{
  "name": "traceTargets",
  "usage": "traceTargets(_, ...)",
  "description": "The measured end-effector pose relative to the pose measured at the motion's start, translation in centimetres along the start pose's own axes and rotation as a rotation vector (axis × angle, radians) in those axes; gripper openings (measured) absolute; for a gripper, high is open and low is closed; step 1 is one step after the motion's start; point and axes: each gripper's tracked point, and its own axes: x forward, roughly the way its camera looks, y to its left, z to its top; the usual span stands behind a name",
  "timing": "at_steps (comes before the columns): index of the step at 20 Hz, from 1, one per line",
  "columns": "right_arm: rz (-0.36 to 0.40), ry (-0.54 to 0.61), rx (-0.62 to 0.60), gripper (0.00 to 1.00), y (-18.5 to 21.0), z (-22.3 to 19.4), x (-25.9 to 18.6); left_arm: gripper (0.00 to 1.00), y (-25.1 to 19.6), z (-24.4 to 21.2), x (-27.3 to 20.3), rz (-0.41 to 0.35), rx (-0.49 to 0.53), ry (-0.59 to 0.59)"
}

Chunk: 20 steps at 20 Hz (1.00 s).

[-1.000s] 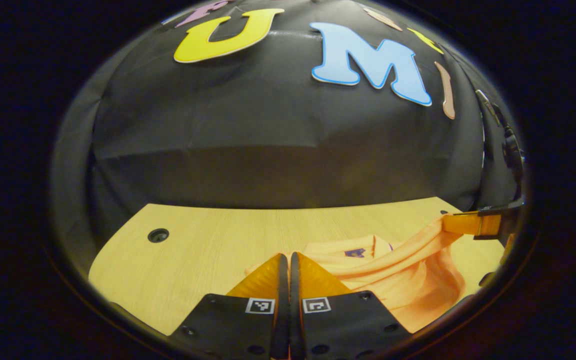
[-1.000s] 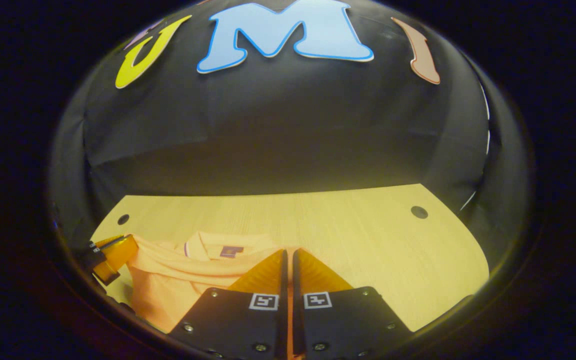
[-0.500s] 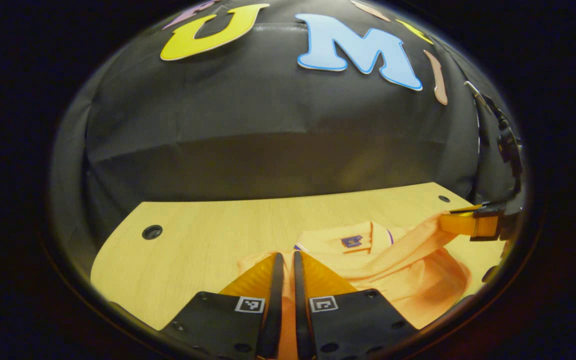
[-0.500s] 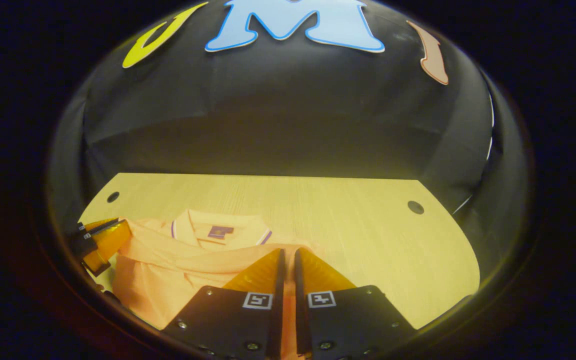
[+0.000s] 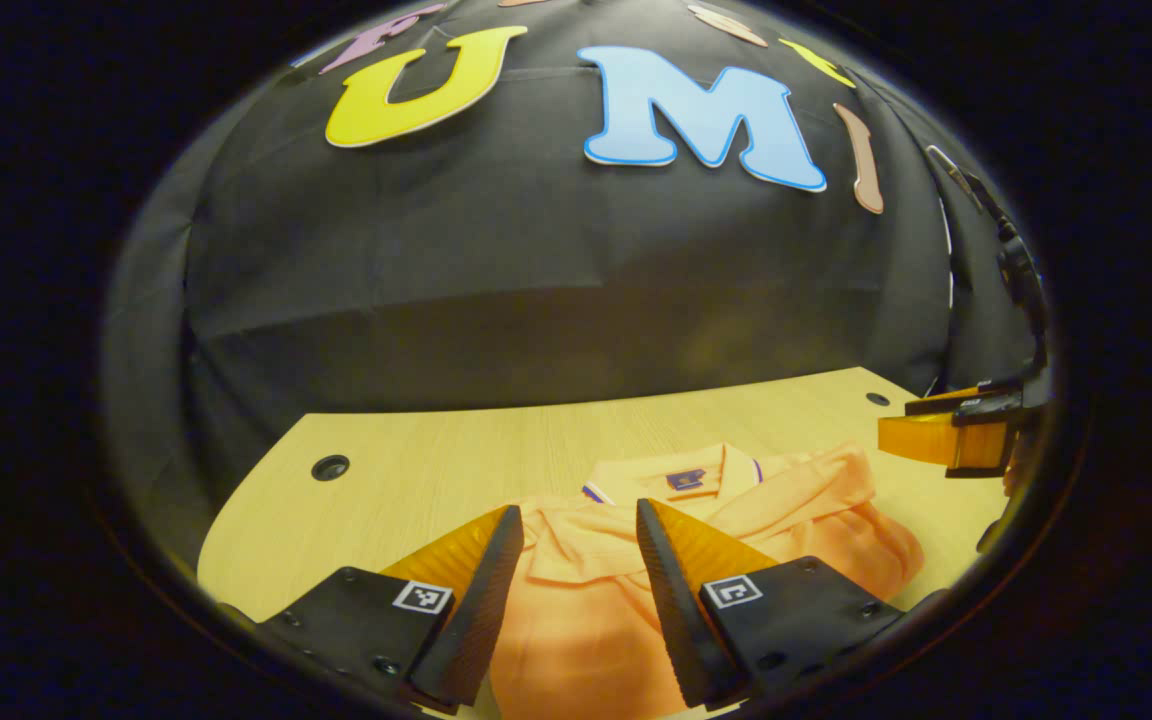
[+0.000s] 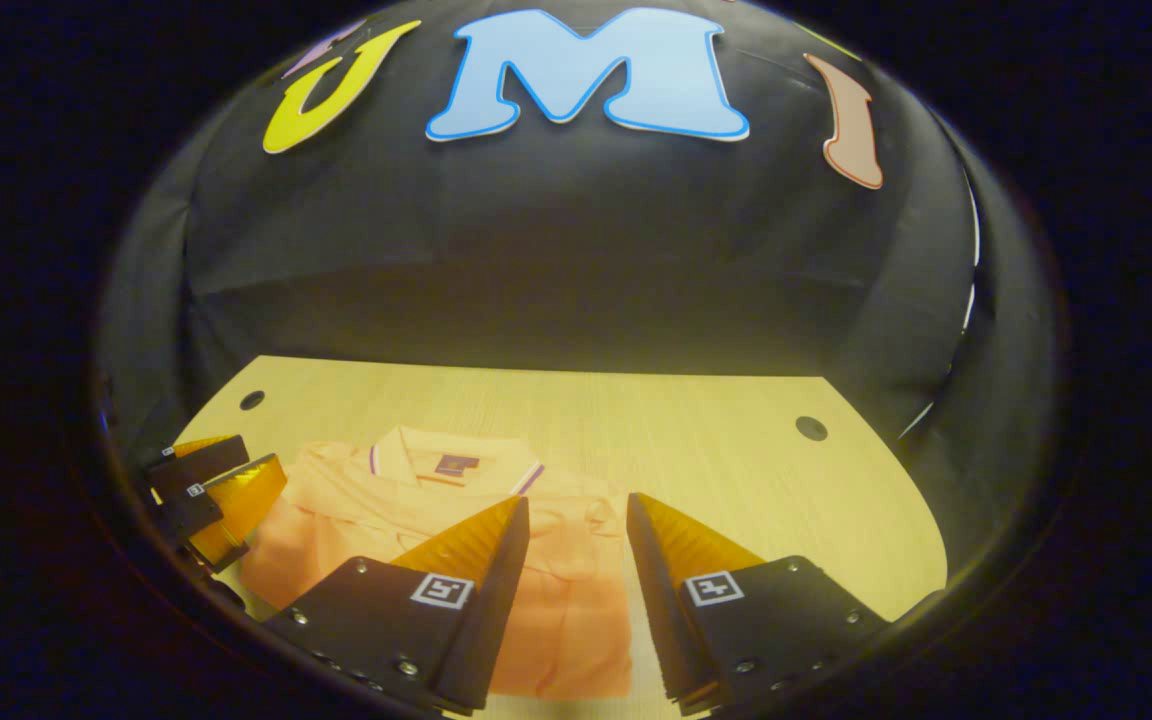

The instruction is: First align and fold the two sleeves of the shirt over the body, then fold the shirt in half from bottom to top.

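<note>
Now both grippers stand spread wide above an orange shirt on the wooden table.

Largest first: the table (image 6: 696,440) runs back to the black cloth wall, a small round hole (image 6: 811,428) near its far corner. The shirt (image 5: 576,610) lies folded on it, collar (image 6: 451,465) toward the wall, its cloth bunched and creased. The left gripper (image 5: 571,570) holds its fingers far apart with nothing between them; the right gripper (image 6: 576,560) is likewise parted and empty, just over the fabric.
</note>
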Motion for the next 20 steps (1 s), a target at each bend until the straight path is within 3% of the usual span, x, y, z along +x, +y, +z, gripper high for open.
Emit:
traceTargets(3,0.008,-0.039,-0.011,0.84,-0.2,0.6,-2.8,0.76,-0.1,1.2,-2.5,0.022,-0.002,-0.033)
traceTargets(9,0.031,-0.105,0.006,0.83,-1.1,0.9,-9.0,0.89,-1.0,3.7,-8.9,0.066,-0.023,-0.111)
traceTargets(20,0.064,-0.237,-0.063,0.84,-4.8,0.7,-20.4,0.94,-5.3,6.0,-20.1,0.154,-0.051,-0.218)
